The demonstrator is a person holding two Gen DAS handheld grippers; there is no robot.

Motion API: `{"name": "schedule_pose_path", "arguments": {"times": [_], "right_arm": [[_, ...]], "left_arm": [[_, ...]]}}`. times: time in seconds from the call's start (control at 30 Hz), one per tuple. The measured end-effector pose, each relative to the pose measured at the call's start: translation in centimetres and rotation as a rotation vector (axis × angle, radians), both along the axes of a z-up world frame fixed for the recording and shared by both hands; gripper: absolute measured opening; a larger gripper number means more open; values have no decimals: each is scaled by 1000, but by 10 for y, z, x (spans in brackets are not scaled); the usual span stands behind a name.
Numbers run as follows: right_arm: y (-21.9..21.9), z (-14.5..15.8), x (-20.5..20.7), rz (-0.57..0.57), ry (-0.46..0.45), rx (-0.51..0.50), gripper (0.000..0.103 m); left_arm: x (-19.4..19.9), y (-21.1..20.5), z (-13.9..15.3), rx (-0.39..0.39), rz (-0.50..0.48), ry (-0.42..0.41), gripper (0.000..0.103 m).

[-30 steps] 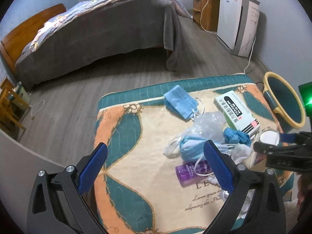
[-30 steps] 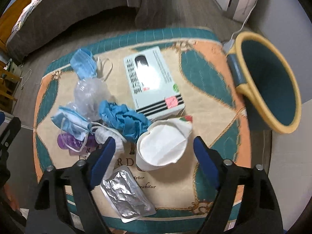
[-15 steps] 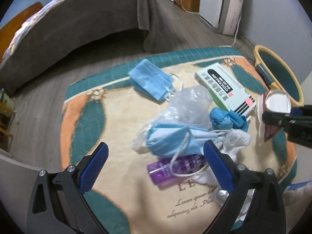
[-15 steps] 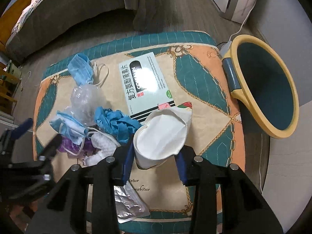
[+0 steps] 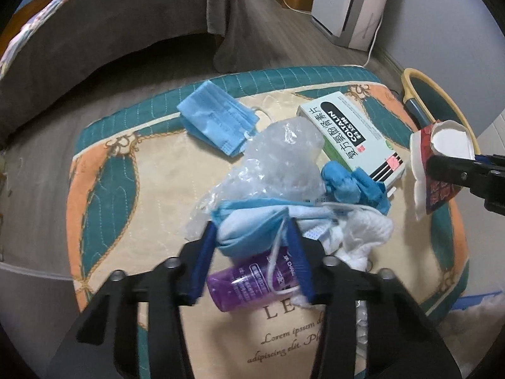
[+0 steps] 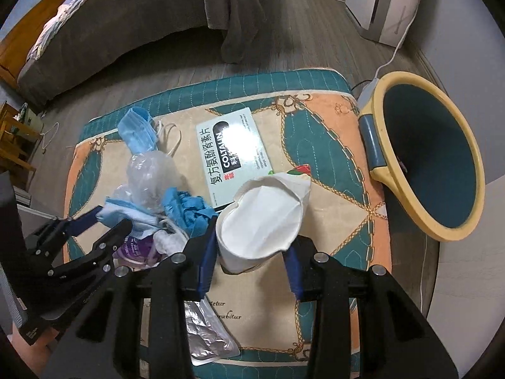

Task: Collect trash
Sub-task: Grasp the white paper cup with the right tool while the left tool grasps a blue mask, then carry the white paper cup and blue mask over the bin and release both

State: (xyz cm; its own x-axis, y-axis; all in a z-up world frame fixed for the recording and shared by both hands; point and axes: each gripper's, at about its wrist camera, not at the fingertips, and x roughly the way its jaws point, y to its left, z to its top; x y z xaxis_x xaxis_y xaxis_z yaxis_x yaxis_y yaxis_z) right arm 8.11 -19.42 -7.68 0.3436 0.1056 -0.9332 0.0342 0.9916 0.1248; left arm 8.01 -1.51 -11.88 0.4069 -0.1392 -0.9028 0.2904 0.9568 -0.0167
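Trash lies on a patterned mat [image 5: 126, 189]. My left gripper [image 5: 252, 237] is shut on a crumpled blue face mask [image 5: 249, 224], above a purple bottle [image 5: 252, 281]. My right gripper [image 6: 252, 246] is shut on a crushed white paper cup [image 6: 262, 218] and holds it above the mat; the cup also shows in the left wrist view [image 5: 442, 154]. A yellow-rimmed teal trash bin [image 6: 432, 158] stands to the right of the mat. A medicine box [image 6: 233, 158], a clear plastic bag [image 5: 281, 161], a blue glove [image 5: 350, 186] and another blue mask [image 5: 214, 120] lie on the mat.
A foil blister pack [image 6: 205, 334] lies at the mat's near edge. White tissue [image 5: 366, 233] sits beside the bottle. A bed with a grey cover [image 5: 110, 31] stands behind the mat. A white appliance [image 5: 350, 3] and its cable are at the back right.
My left gripper dropped to the pile and closed on the blue mask. My right gripper closed on the paper cup and lifted it.
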Motion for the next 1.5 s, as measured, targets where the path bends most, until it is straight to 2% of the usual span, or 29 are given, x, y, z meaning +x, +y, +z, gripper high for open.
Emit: {"name": "schedule_pose_path", "arguments": {"times": [0.1,0.23,0.5,0.8,1.0,1.2,1.5], "right_arm": [[3,2,0,12,-7,-6,37],[3,6,1,27,-20,-10,37],[-3,24,1,29,-75,-11,37],[-22,64,6,9,-179,-8,37],[-28,87,7,33,-250,-55,37],[-40,96,10,42,-269,-61,37],[-58,99,8,43,-276,-55,37]], "left_arm": [[-1,3,6,-14,4,-10,25],[-6,2,15,-13,-5,-30,21],[-16,0,52,-3,-13,-143,20],[-21,-1,100,-63,5,-283,20],[-25,-7,122,-97,2,-349,20],[-26,-16,130,-116,-5,-364,20],[-18,-31,115,-95,-6,-325,20]]}}
